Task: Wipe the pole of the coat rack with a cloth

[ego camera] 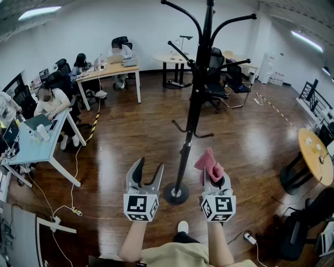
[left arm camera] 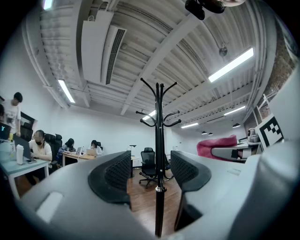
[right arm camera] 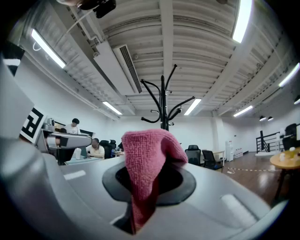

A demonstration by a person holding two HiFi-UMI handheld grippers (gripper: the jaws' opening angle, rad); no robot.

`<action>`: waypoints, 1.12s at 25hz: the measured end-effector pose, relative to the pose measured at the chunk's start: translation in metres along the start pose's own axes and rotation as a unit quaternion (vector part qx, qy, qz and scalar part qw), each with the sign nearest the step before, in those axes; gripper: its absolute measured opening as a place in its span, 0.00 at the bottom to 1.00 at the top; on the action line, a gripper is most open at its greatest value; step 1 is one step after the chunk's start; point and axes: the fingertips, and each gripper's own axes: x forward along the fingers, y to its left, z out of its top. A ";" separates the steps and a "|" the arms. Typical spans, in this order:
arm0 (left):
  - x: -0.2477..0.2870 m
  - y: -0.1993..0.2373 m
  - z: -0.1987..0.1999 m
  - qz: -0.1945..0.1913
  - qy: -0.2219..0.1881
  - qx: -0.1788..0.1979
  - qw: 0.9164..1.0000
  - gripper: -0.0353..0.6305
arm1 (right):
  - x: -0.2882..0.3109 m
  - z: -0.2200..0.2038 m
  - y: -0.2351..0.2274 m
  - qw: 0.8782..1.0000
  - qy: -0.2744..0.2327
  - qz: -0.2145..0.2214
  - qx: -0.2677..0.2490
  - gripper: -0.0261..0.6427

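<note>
Right claw (ego camera: pixel 213 178) is shut on a pink terry cloth (ego camera: pixel 209 162). In the right gripper view the cloth (right arm camera: pixel 147 159) bunches up above the closed jaws of this claw (right arm camera: pixel 149 183) and a strip of it hangs down between them. Left claw (ego camera: pixel 148 169) holds nothing and its jaws stand wide apart. In the left gripper view the gap of this claw (left arm camera: pixel 150 171) frames the black pole (left arm camera: pixel 160 154) of the coat rack, which stands beyond the jaws and touches neither of them.

From the head view both claws hover low over the dark wooden floor (ego camera: pixel 130 135), one on each side of the rack's round base (ego camera: pixel 176 194), with the left claw just beside the pole's foot. The pole (ego camera: pixel 194 112) rises between them, tilted by the lens, to curved hooks (ego camera: pixel 180 13) at the top. The cloth is near the pole but apart from it.

Farther left, a seated person (ego camera: pixel 49 101) works at a light desk (ego camera: pixel 31 148). Behind the rack stand black office chairs (ego camera: pixel 216 78), with a second desk (ego camera: pixel 107 71) near the back wall. A round wooden table (ego camera: pixel 313 156) sits at the right edge.
</note>
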 end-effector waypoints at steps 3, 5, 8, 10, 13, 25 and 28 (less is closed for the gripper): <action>0.053 -0.010 0.002 0.015 -0.003 0.004 1.000 0.42 | 0.052 0.015 -0.039 0.999 -0.033 0.040 0.005 0.10; 0.080 -0.014 0.001 0.022 -0.001 0.006 1.000 0.42 | 0.089 0.028 -0.060 0.997 -0.051 0.061 0.006 0.09; 0.108 -0.009 -0.006 0.032 0.010 0.005 0.999 0.42 | 0.146 0.053 -0.072 0.993 -0.079 0.084 -0.014 0.09; 0.119 -0.001 -0.010 0.040 0.016 0.002 0.999 0.41 | 0.178 0.067 -0.066 0.990 -0.097 0.100 -0.034 0.09; 0.133 0.010 -0.010 0.044 0.016 0.005 0.999 0.41 | 0.219 0.087 -0.062 0.984 -0.123 0.107 -0.072 0.09; 0.181 0.062 -0.007 0.004 0.006 0.008 1.000 0.40 | 0.234 0.011 -0.058 0.984 -0.098 0.084 -0.122 0.09; 0.188 0.073 -0.018 -0.002 0.018 0.001 1.000 0.40 | 0.233 -0.056 -0.056 0.994 -0.038 0.070 -0.079 0.09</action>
